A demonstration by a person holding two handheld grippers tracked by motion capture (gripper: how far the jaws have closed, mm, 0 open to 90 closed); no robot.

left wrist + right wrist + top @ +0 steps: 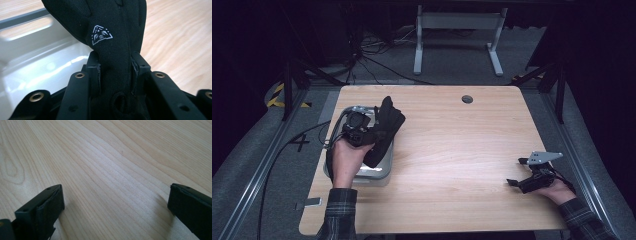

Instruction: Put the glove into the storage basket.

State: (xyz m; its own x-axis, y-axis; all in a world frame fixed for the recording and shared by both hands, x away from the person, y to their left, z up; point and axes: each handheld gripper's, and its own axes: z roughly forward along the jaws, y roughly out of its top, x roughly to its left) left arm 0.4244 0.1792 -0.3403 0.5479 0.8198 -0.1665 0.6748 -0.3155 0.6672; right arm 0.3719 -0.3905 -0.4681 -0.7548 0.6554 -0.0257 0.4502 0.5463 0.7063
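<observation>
Black glove (110,27) bears a white triangular emblem.

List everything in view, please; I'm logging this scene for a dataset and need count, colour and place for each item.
glove: one, black with a small white emblem, held in the left gripper above the tray
tray: one, silvery metal, left side of the table
table: one, light wood, with a round hole near its far edge
stand: one, white, on the floor beyond the table
left gripper: one, black, shut on the glove
right gripper: one, black, jaws open, low over the table's right side
</observation>
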